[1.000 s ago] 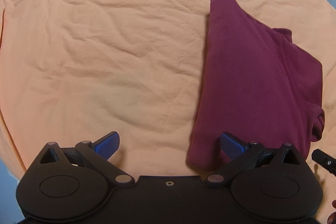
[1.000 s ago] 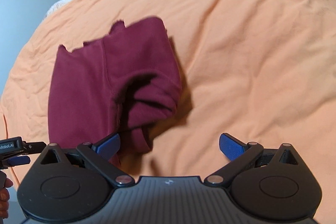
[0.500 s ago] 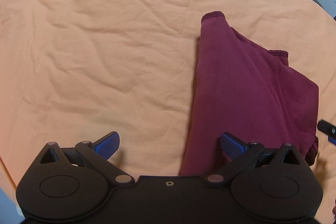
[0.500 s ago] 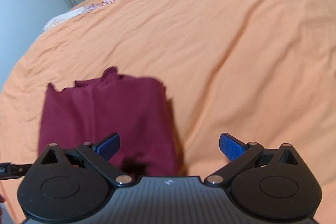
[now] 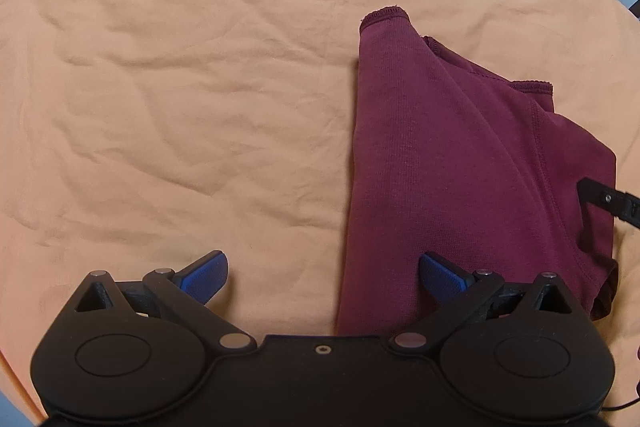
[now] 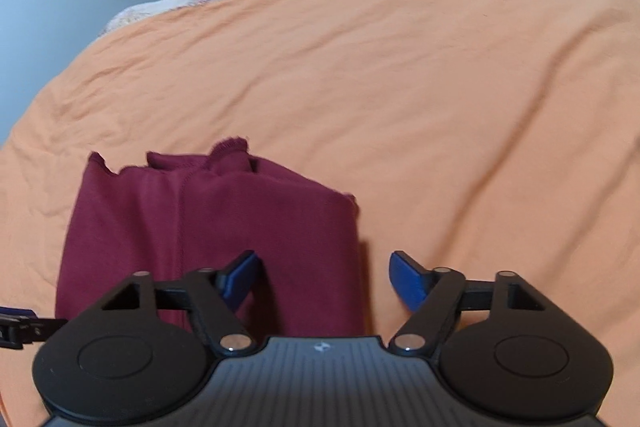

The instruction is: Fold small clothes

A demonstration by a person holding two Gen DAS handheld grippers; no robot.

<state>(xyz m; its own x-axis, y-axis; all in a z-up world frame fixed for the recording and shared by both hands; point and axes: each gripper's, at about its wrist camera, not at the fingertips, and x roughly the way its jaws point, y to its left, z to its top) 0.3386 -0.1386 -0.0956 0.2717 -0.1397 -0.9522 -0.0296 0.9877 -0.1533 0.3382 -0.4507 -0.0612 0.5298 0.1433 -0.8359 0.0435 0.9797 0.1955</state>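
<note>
We find the maroon garment (image 6: pixel 208 239) now lying flat and folded on the orange bedsheet (image 6: pixel 440 87); a second ago its right side bulged. The left gripper (image 5: pixel 322 273) and right gripper (image 6: pixel 324 277) both stand spread, empty. We judge this fold complete.

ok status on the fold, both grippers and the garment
Left gripper open, empty. Right gripper open, empty. Maroon garment lies folded on the orange bedsheet, nobody gripping it. Nothing in the way.
</note>
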